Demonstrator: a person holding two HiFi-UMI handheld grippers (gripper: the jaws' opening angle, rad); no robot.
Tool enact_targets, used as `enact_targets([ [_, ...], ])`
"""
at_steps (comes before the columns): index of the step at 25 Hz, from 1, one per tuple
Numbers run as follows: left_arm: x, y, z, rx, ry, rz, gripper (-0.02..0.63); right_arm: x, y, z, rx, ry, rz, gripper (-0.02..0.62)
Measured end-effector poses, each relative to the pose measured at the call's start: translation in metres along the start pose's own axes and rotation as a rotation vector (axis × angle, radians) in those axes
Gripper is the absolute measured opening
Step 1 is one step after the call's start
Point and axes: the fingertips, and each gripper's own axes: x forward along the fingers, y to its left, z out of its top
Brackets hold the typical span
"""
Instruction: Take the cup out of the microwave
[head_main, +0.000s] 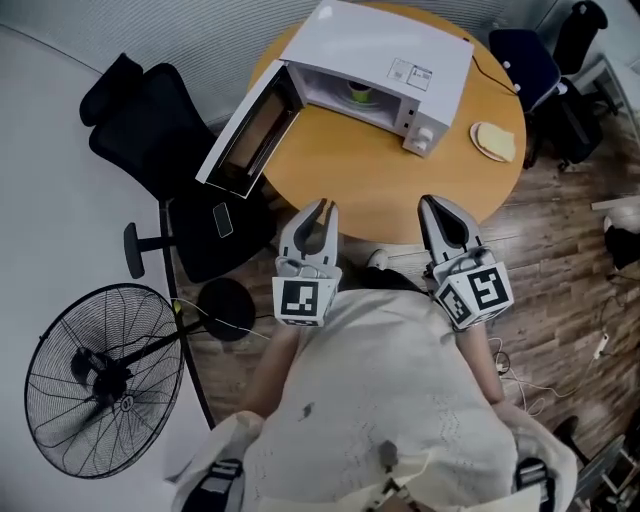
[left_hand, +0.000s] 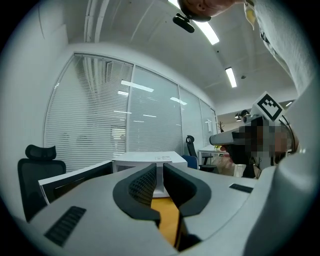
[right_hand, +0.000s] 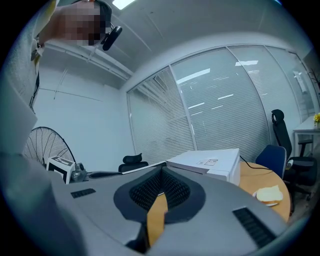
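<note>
Head view: a round wooden table with a white microwave at its far side. The microwave's door hangs wide open to the left. The cup is inside the cavity, a small greenish shape toward the right of the opening. It is too small here for me to make out a handle or what is in it. Both tools are at the near edge of the table, well short of the microwave and pointing toward it. The left gripper has its jaws drawn together, and in its own view the dark pads stand almost touching, with only a sliver of tabletop showing between them and nothing held. The right gripper is closed too, its tips meeting in its own view with no object in them. The two grippers are apart from each other, one to each side of my cream-coloured top. To the right of the microwave, near the table edge, lies a pale flat thing, possibly a slice of bread, though I can't be sure. A black office chair stands left of the table just beside the open door. A floor fan is lower left, and a dark blue chair sits beyond the table at upper right.
</note>
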Motion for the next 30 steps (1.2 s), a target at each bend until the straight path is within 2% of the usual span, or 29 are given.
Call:
enact_targets([
  [2,0.012,0.0,-0.008,-0.024,0.02,-0.014,0.057,0.001,-0.007,-0.001,0.004,0.004,-0.01,0.008],
  [5,0.032,0.006,-0.019,-0.072,0.039,-0.017,0.152,0.001,-0.017,-0.004,0.011,0.015,-0.028,0.008],
  [7,0.046,0.013,-0.027,-0.093,0.049,-0.011,0.164,0.003,-0.023,-0.006,0.01,0.029,-0.041,0.008],
  [12,0.084,0.034,-0.055,-0.054,0.089,-0.012,0.219,0.017,-0.043,-0.006,0.002,0.053,-0.082,0.008],
  [26,0.185,0.075,-0.113,-0.043,0.184,-0.132,0.261,0.079,-0.061,-0.004,0.025,0.091,-0.199,0.008],
  [30,0.211,0.082,-0.131,-0.063,0.213,-0.157,0.27,0.088,-0.064,-0.005,0.033,0.101,-0.237,0.008],
])
